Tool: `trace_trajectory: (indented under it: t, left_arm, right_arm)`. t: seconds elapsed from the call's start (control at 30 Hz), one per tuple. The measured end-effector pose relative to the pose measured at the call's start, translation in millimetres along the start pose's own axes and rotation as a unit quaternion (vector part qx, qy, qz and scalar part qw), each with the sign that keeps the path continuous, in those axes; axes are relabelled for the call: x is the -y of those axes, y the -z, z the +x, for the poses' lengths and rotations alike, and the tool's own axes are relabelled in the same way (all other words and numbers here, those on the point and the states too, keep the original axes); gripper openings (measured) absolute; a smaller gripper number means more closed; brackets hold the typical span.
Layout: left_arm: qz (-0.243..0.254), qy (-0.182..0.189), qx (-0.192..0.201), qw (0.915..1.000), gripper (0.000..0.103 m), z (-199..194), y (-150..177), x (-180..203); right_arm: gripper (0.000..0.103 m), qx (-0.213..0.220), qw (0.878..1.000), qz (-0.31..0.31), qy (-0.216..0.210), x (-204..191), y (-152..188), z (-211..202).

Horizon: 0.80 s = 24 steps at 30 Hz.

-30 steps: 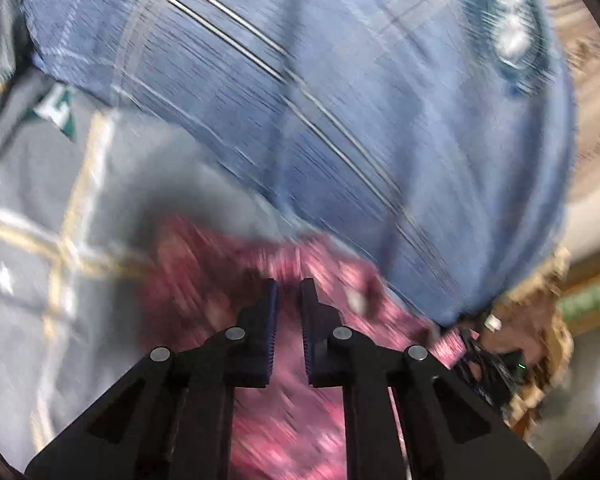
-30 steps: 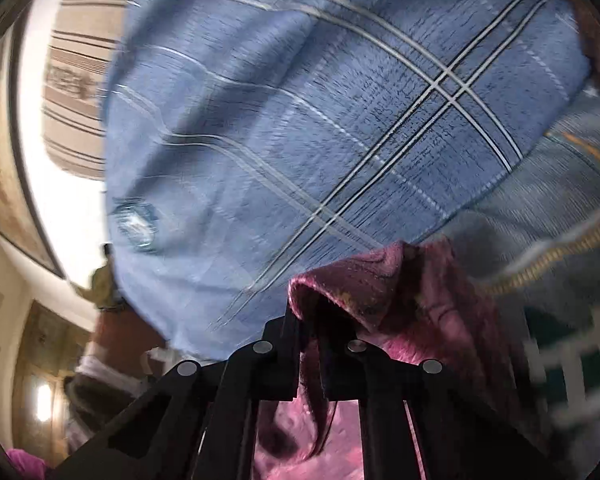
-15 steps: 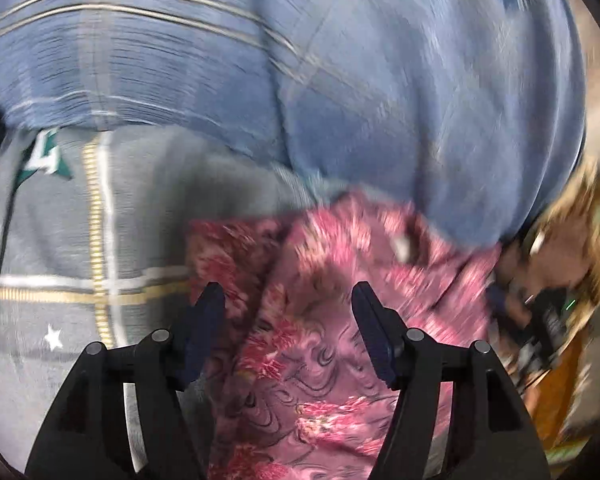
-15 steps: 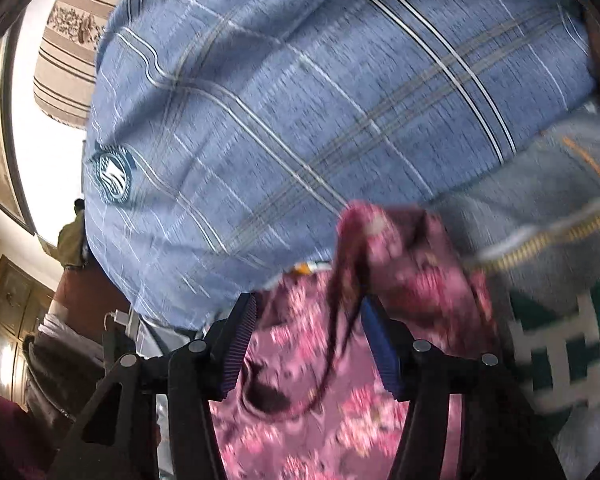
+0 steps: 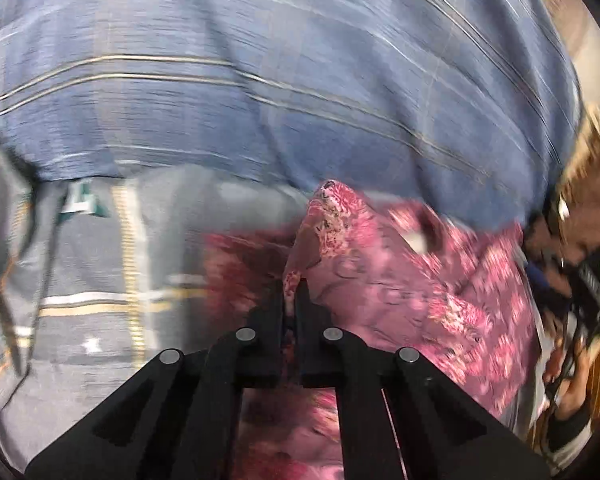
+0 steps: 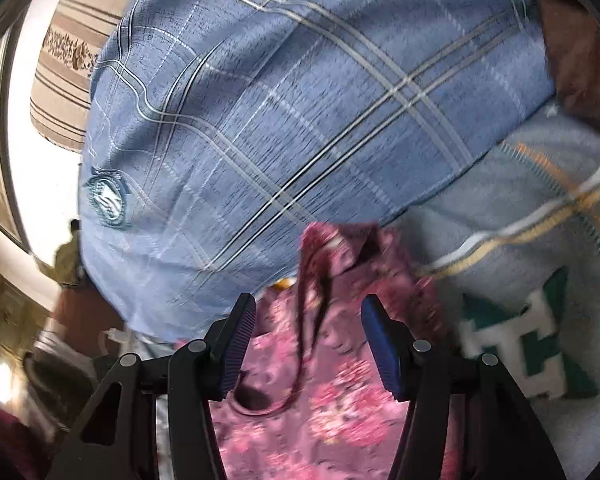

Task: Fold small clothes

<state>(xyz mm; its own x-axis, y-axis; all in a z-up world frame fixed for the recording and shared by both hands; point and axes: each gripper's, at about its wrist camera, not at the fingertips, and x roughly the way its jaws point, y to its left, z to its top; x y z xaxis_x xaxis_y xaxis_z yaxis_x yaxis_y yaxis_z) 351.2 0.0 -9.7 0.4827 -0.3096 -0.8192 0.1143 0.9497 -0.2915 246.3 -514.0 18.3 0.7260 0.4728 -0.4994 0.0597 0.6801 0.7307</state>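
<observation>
On the grey blanket (image 5: 100, 280) with its cream and white stripes lay the pink floral garment (image 5: 420, 300), just below a big blue plaid pillow (image 5: 280, 100) that filled the upper part of both views. In the left wrist view, the left claw (image 5: 290, 292) had just snapped closed and was clenched on a raised fold of the garment's left edge, the cloth peaking up beyond the tips. To its right the garment spread flat, its far side blurred.

In the right wrist view, the right claw (image 6: 308, 312) stood released, its jaws apart after widening; the garment lay beneath and between the blue pads (image 6: 380, 344) without being pressed. A dark cord-like edge of the cloth ran down between them. Further right on the blanket sat a green and white emblem (image 6: 532, 348).
</observation>
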Motion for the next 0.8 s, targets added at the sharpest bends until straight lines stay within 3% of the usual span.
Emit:
trace_trajectory:
  t: [0.1,0.27,0.33,0.4,0.47,0.53,0.63,0.67,0.7,0.77,0.8]
  left_arm:
    - [-0.037,-0.026,-0.005,0.999,0.003,8.6,-2.8,-21.2]
    - [-0.083,-0.032,-0.014,0.9959,0.003,23.8,1.0,-36.7]
    - [-0.088,-0.045,-0.012,0.9951,0.003,27.3,1.4,-34.8]
    - [-0.1,-0.072,-0.017,0.9923,0.003,34.7,2.7,-39.9]
    - [-0.128,-0.072,-0.02,0.9889,0.003,41.4,4.1,-43.6]
    - [-0.144,-0.062,-0.015,0.9876,0.003,38.5,6.8,-45.4]
    - [-0.134,-0.044,-0.007,0.99,0.004,27.3,6.1,-44.3]
    - [-0.127,-0.026,-0.009,0.9915,0.008,25.8,4.7,-41.7]
    - [-0.125,-0.016,-0.012,0.992,0.013,23.2,3.4,-43.2]
    - [-0.128,0.018,-0.019,0.9915,0.046,16.6,-0.4,-46.3]
    - [-0.132,0.031,-0.02,0.9906,0.051,11.4,-0.9,-49.3]
  right_arm:
    - [0.061,0.006,0.998,-0.023,0.054,6.0,-5.6,5.6]
    - [0.061,-0.018,0.994,-0.043,0.096,10.1,-14.0,33.8]
    - [0.053,-0.019,0.992,-0.065,0.108,1.6,-17.8,41.7]
    - [0.02,-0.026,0.989,-0.073,0.126,-2.3,-22.9,50.8]
    - [0.01,-0.034,0.984,-0.068,0.163,3.1,-27.2,55.0]
    - [0.01,-0.026,0.986,-0.057,0.156,7.5,-29.0,47.5]
    - [0.017,-0.028,0.993,-0.053,0.101,8.9,-27.1,30.5]
    - [0.027,-0.033,0.994,-0.053,0.086,8.1,-25.8,25.9]
    - [0.051,-0.033,0.995,-0.052,0.081,7.2,-25.5,23.6]
    - [0.067,-0.02,0.995,-0.054,0.077,2.6,-25.6,21.5]
    - [0.067,-0.018,0.996,-0.056,0.074,0.4,-26.5,24.2]
